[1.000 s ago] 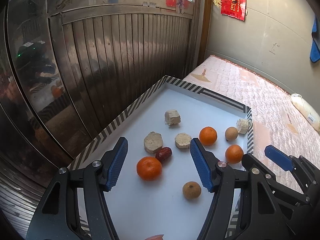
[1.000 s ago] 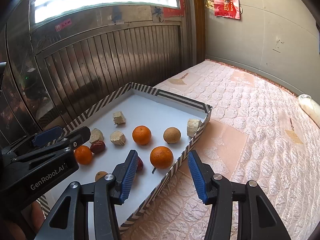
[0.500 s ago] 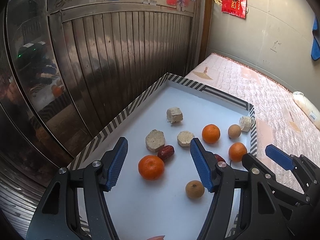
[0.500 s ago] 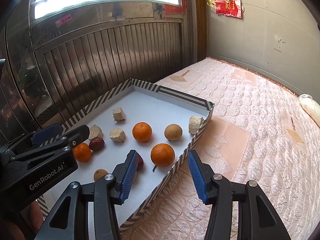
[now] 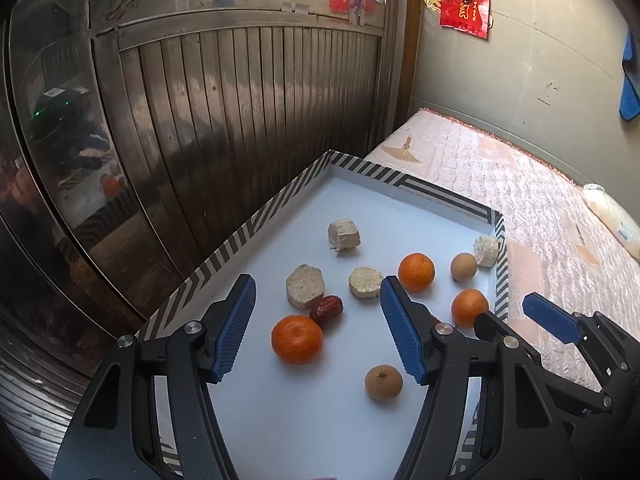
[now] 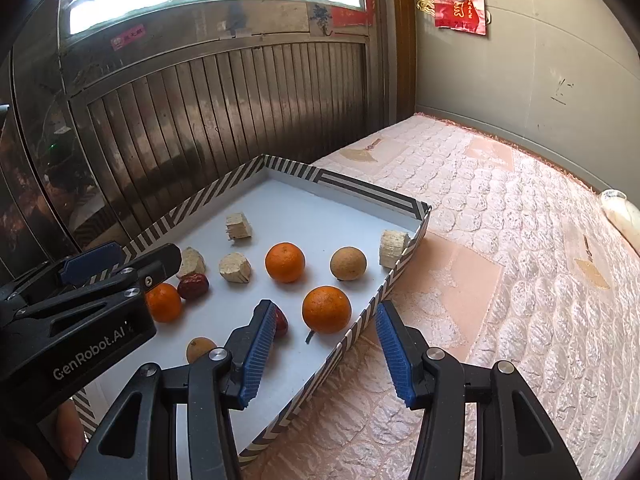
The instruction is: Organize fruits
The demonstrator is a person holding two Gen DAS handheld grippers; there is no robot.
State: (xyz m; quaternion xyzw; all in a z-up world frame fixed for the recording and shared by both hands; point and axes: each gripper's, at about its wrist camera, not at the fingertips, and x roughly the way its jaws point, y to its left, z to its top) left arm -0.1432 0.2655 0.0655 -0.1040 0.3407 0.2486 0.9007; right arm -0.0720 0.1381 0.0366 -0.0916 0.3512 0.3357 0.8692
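A white tray with a striped rim (image 5: 256,224) holds three oranges (image 5: 297,339) (image 5: 416,271) (image 5: 469,307). With them lie two brown round fruits (image 5: 383,382) (image 5: 463,266), a red date (image 5: 326,310) and several beige chunks (image 5: 343,234). My left gripper (image 5: 317,284) hovers open over the tray's near left part, with nothing between its fingers. My right gripper (image 6: 324,310) stands open above the tray's right rim (image 6: 360,190). An orange (image 6: 326,308) lies on the tray below its fingers, untouched. A second date (image 6: 281,320) is half hidden behind its left finger.
The tray rests on a pink quilted mattress (image 6: 500,260) against a ribbed metal door (image 5: 240,120). A grey wall (image 6: 540,80) bounds the far side. A white object (image 6: 620,212) lies at the mattress's right edge. A person's hand (image 6: 68,428) shows at lower left.
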